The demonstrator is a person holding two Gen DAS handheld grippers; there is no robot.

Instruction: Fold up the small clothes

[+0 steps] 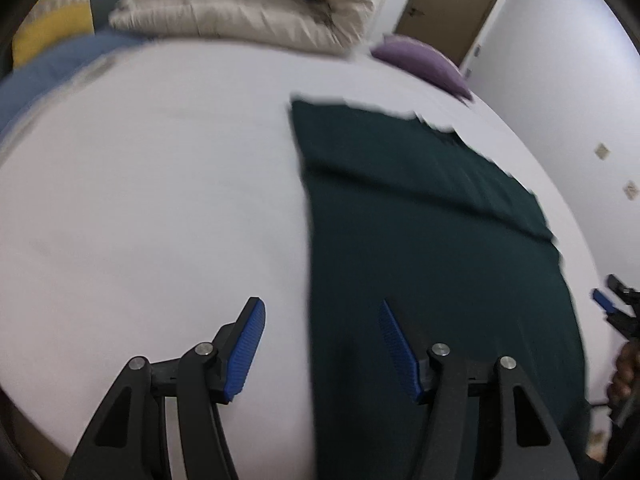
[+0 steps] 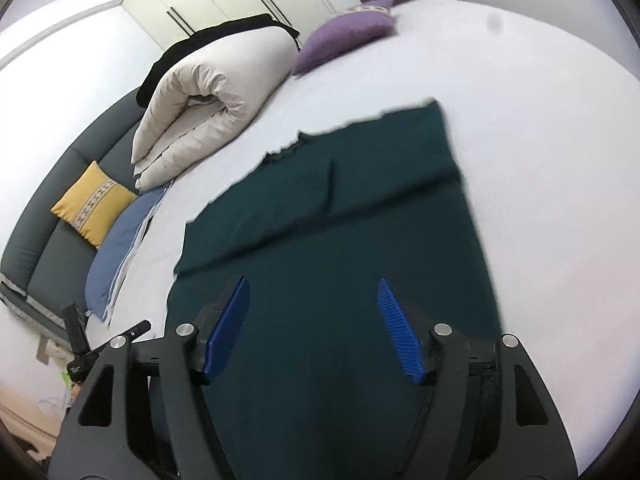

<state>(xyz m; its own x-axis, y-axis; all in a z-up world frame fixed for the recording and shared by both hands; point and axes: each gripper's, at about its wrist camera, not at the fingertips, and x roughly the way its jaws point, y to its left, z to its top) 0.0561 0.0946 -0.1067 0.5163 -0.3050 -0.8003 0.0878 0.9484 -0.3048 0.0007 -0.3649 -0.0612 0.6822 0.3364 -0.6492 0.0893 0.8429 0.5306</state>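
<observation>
A dark green garment [image 1: 420, 220] lies spread flat on the white bed sheet [image 1: 160, 180], with a folded band running across its far part. My left gripper [image 1: 320, 304] hovers open over the garment's left edge, one finger above the sheet and the other above the cloth, and nothing is between its pads. In the right wrist view the same garment [image 2: 340, 220] fills the middle. My right gripper [image 2: 311, 280] is open above the garment's near half, holding nothing. A blue pad of the right gripper [image 1: 604, 300] shows at the far right edge, with a hand behind it.
A rolled cream duvet [image 2: 208, 96] lies along the far-left side of the bed, beside a purple cushion [image 2: 344, 36]. A blue pillow [image 2: 120, 240] and a yellow cushion [image 2: 94, 202] rest against the dark headboard [image 2: 52, 216]. White sheet [image 2: 540, 160] stretches right of the garment.
</observation>
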